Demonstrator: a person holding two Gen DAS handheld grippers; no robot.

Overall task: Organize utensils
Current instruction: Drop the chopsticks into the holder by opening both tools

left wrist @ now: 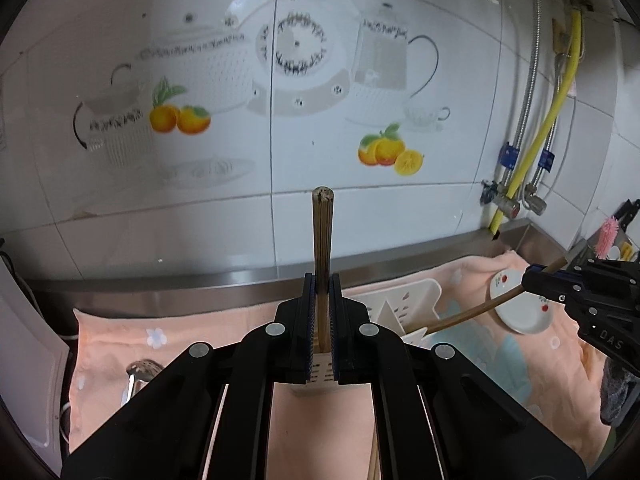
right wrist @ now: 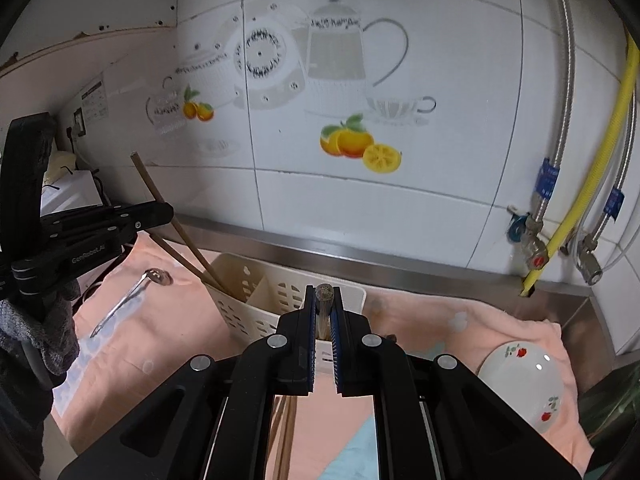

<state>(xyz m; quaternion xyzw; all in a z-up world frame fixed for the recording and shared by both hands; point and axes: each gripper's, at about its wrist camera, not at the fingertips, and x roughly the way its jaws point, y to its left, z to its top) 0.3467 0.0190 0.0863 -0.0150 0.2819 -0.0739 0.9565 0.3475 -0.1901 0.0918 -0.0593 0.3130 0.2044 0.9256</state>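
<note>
Left claw and right claw each clamped on chopsticks, tips angled into white caddy.

We identify a home kitchen: the white tiled wall carries teapot and orange decals, a yellow gas hose and braided water lines with valves run down at the right, and the stainless worktop meets the tiles.

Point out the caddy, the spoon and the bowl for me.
caddy (right wrist: 256, 312), right wrist view, on its perforated front wall.
spoon (right wrist: 120, 306), right wrist view, on the middle of its handle.
bowl (right wrist: 524, 380), right wrist view, on its white outer side.
</note>
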